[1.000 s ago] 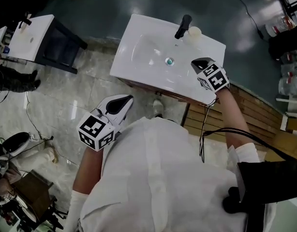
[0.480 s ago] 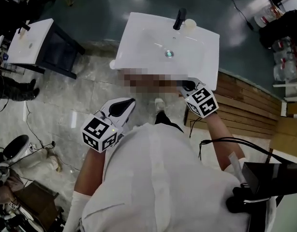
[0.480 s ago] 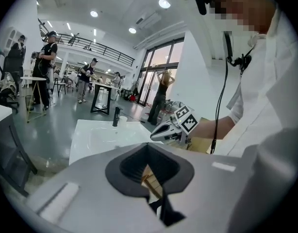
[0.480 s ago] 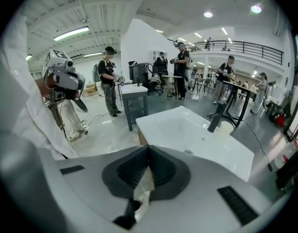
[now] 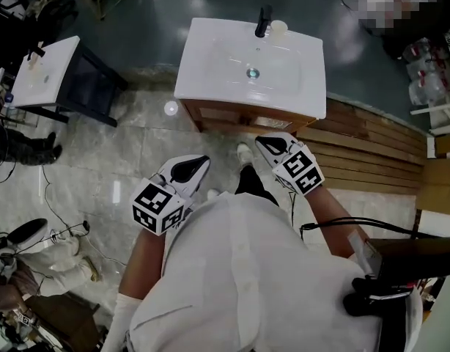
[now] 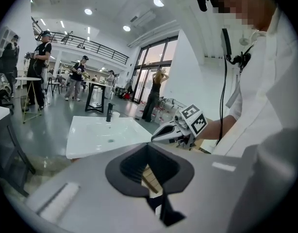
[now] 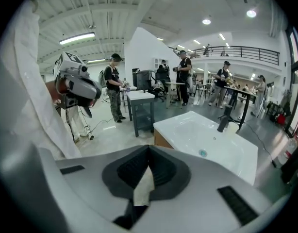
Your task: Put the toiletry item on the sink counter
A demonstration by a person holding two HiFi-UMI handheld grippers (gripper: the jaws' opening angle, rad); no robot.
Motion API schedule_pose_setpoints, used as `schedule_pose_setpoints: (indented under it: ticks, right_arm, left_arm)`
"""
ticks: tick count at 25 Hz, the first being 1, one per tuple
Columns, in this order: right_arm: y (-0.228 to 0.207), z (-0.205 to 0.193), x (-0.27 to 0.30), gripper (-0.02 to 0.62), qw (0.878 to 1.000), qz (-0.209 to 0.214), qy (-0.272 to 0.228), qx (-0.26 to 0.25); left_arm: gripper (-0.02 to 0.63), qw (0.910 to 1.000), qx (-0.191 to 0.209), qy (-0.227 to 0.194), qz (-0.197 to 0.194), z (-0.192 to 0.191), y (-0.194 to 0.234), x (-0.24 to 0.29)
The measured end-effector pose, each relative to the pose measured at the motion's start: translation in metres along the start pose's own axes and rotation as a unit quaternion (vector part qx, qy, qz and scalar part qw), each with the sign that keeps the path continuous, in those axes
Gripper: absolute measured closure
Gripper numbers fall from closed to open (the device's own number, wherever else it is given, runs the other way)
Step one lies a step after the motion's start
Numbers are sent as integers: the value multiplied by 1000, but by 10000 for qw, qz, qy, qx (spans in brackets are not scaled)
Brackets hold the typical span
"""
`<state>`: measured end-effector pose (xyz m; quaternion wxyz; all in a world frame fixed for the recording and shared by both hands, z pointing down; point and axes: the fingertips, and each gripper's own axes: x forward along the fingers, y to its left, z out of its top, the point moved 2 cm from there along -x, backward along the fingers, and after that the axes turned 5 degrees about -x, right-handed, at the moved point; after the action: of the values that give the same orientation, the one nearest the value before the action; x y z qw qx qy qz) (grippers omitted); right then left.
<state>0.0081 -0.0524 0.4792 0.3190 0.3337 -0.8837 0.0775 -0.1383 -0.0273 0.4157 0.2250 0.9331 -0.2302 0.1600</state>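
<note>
Cream-coloured cup [image 5: 278, 28] is standing on the white sink counter [image 5: 203, 86] at the frame's upper centre, just beside the black faucet [image 5: 264, 20]. Lower down, the left gripper [image 5: 199, 162] and right gripper [image 5: 263, 141] are hovering by the person's white shirt [image 5: 240, 270], each with fingers pressed together on nothing.

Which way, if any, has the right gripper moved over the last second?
Yes: the right gripper pulled back off the sink, from its front right corner toward the person.

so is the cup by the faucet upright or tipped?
Upright: the cup stands on the sink counter beside the faucet, round top facing up.
</note>
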Motion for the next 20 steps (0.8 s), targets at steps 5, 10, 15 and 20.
schedule_pose_setpoints:
  ticks: [5, 10, 15, 20]
  right_arm:
    - [25, 11, -2, 591, 9999, 61, -122, 69]
    - [50, 17, -7, 590, 9996, 122, -242, -12]
    - [70, 18, -17, 591, 9992, 161, -342, -100]
    - [79, 20, -20, 589, 9989, 254, -289, -285]
  left_arm:
    - [600, 9999, 45, 82, -121, -4, -4, -8]
    - [600, 9998, 84, 108, -149, -14, -15, -17]
    - [600, 9996, 111, 168, -201, -26, -32, -20]
    - [600, 9995, 97, 179, -236, -27, -36, -19]
